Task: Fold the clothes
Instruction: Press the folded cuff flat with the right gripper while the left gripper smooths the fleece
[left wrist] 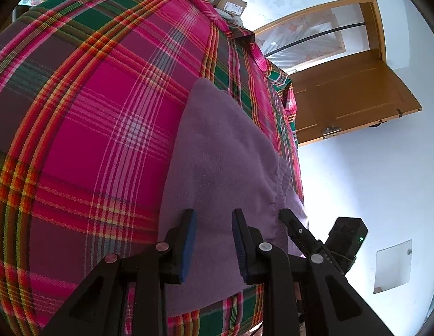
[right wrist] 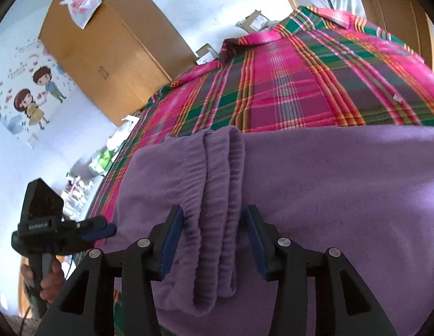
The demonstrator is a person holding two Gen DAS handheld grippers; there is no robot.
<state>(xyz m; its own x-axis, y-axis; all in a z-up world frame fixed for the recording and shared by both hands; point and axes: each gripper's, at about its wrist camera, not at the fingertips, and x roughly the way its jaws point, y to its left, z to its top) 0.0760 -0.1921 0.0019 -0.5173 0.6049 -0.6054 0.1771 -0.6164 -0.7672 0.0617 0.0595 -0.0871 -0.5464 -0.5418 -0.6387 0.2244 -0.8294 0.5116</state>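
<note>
Here the purple garment (right wrist: 314, 196) lies on the plaid-covered bed (left wrist: 91, 112); its gathered waistband (right wrist: 217, 210) runs lengthwise between the right gripper (right wrist: 214, 240)'s released jaws, nearer than the left gripper (left wrist: 214, 243), also released.

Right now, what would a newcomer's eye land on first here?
The loud pink, green and orange plaid sheet filling the bed, with purple fleece pants lying flat on it near its edge. Both grippers hover open over the pants: the right gripper straddles the bunched elastic waistband, and the left gripper sits over plain fleece.
</note>
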